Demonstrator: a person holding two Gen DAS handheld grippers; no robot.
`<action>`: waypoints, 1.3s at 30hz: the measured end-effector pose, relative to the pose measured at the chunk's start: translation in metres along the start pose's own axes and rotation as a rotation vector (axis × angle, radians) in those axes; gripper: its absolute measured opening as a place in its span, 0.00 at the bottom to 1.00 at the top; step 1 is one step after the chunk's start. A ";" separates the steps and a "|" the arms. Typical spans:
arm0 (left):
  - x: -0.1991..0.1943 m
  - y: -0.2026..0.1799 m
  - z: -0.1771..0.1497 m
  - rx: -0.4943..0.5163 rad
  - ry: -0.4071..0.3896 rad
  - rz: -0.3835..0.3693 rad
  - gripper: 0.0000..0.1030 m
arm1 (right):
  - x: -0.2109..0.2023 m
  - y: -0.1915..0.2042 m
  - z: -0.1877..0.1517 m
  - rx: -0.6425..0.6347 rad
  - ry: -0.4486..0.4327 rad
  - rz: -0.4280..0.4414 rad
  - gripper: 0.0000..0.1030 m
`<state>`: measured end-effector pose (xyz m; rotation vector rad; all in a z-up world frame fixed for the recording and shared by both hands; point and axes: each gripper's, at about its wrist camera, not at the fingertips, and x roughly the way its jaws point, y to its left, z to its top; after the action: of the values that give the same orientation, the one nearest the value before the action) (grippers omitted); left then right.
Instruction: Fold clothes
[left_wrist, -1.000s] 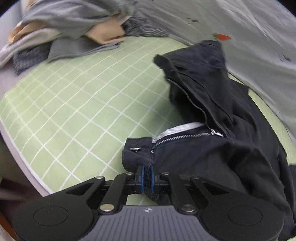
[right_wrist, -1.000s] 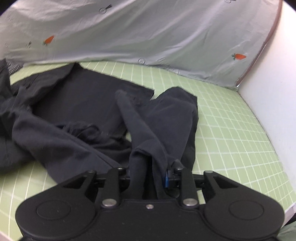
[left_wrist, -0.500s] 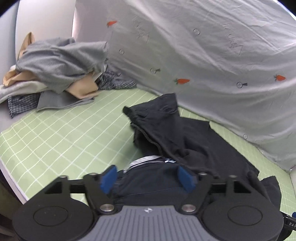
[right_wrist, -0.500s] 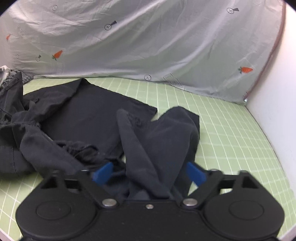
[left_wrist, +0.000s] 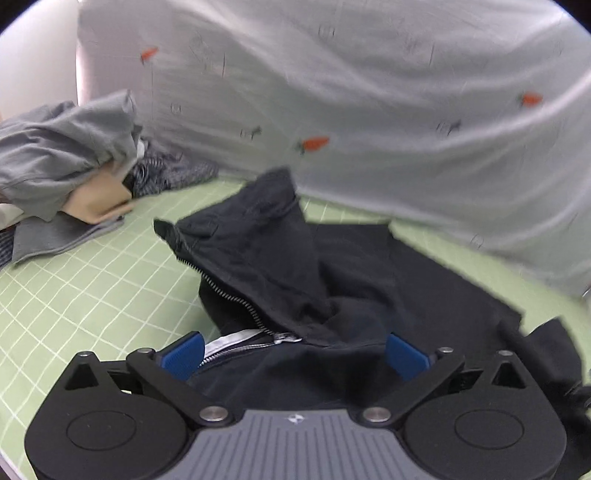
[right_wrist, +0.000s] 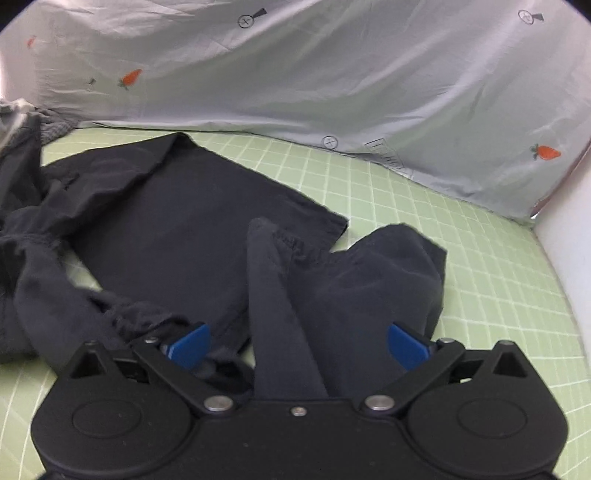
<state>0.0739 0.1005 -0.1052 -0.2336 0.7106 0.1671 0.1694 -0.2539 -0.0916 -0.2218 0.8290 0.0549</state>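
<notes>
Across the lower middle of both views lie the dark trousers (left_wrist: 332, 280), spread over the green gridded mat (left_wrist: 74, 288) that covers the counter. At the bottom of the left wrist view the left gripper (left_wrist: 293, 352) stands with its blue pads (left_wrist: 183, 352) wide apart and the waistband between them, gripping nothing; the zip (left_wrist: 236, 299) runs open up the middle of that view and the fly flap stands up in a peak, so this end is rumpled rather than flat. At the bottom of the right wrist view the right gripper (right_wrist: 295, 347) is likewise spread wide, a narrow ridge of the leg cloth (right_wrist: 280, 317) rising between its pads without being pinched. My reading is that both ends lie loose on the mat so the cloth can settle; the far leg (right_wrist: 192, 221) lies flat through the centre of that view while the near one is bunched and doubled at right, so no neat fold shows

A pile of grey and tan clothes (left_wrist: 62, 162) sits at the left edge of the left view. Behind everything, filling the top of both views, hangs a pale sheet printed with small carrots (right_wrist: 332, 81), and a white wall (right_wrist: 569, 236) closes the right edge of the right view
</notes>
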 end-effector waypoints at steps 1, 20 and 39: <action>0.010 0.003 0.002 -0.004 0.022 0.003 1.00 | 0.000 0.003 0.004 -0.001 -0.004 -0.028 1.00; 0.083 0.021 0.014 -0.045 0.271 -0.115 0.46 | 0.057 0.006 0.011 0.061 0.214 -0.162 0.06; 0.079 0.009 0.021 -0.169 0.261 0.032 0.40 | -0.005 -0.167 0.090 0.241 -0.239 -0.524 0.03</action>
<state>0.1433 0.1207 -0.1435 -0.4105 0.9608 0.2297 0.2539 -0.3967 0.0000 -0.1946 0.5137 -0.4991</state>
